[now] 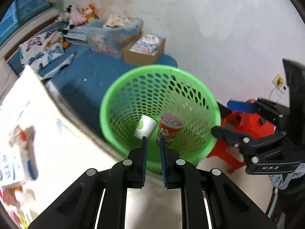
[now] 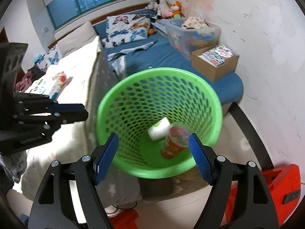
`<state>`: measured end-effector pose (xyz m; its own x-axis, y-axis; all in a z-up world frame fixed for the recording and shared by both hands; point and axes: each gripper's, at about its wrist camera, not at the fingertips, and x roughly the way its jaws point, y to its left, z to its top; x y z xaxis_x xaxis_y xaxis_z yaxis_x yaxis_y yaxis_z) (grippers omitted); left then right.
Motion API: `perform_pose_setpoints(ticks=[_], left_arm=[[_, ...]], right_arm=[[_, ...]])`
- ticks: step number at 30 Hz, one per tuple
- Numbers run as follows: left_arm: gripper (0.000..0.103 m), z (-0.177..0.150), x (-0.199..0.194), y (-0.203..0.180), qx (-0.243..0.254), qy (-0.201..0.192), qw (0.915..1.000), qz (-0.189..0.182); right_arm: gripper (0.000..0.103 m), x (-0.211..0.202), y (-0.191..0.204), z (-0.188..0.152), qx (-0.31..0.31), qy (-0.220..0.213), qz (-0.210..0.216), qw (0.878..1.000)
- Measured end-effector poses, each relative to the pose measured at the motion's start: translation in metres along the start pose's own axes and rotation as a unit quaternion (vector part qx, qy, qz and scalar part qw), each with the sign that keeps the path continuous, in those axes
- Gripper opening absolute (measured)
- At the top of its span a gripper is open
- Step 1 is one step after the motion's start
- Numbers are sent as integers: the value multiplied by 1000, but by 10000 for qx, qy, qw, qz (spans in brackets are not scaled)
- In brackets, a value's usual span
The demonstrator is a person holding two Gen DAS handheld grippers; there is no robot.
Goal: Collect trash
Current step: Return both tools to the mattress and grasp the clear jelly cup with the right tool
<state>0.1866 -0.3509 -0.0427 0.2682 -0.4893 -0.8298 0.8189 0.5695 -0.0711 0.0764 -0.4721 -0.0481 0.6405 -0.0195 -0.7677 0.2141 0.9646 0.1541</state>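
A green mesh waste basket (image 1: 114, 99) (image 2: 106, 103) holds a white paper cup (image 1: 145, 126) (image 2: 159, 126) and a red-orange printed cup (image 1: 167, 130) (image 2: 174, 143). My left gripper (image 1: 153, 140) hovers at the basket's near rim with its blue pads a narrow gap apart and nothing between them; it also shows at the left of the right wrist view (image 2: 76, 110). My right gripper (image 2: 153, 139) is wide open and empty above the basket's near rim; it shows at the right of the left wrist view (image 1: 225, 118).
A white-covered table (image 1: 47, 133) (image 2: 72, 72) left of the basket carries wrappers and packets (image 1: 19, 156) (image 2: 57, 80). A bed with blue sheet (image 2: 152, 57), a clear storage bin (image 2: 190, 34) and a cardboard box (image 2: 215, 61) lie behind. A red plastic stool (image 1: 240, 126) (image 2: 276, 190) stands at right.
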Motion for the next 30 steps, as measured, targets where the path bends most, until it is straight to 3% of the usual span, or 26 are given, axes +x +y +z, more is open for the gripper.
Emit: perform_pose_setpoints(ticks=[10,18,21,30], left_arm=[[16,-56,-92,35,-723,-707,9940,409],[20,-121,-146,79,-1441,-1042,9811,757],[28,-149,-163,95,-1638,-1122,9745,1044],[32,-230,-214,151,-2491,-1300,9457,1637]], right_arm=[[76,-12,76,-6,-559,-36,467,9973],[78,-10,142,-7,-1028,-24,929,9903],[78,-10,165,-8,-1165,-14,1127,9868],[83,-10,235,-25,-1712,38,1594,9723]])
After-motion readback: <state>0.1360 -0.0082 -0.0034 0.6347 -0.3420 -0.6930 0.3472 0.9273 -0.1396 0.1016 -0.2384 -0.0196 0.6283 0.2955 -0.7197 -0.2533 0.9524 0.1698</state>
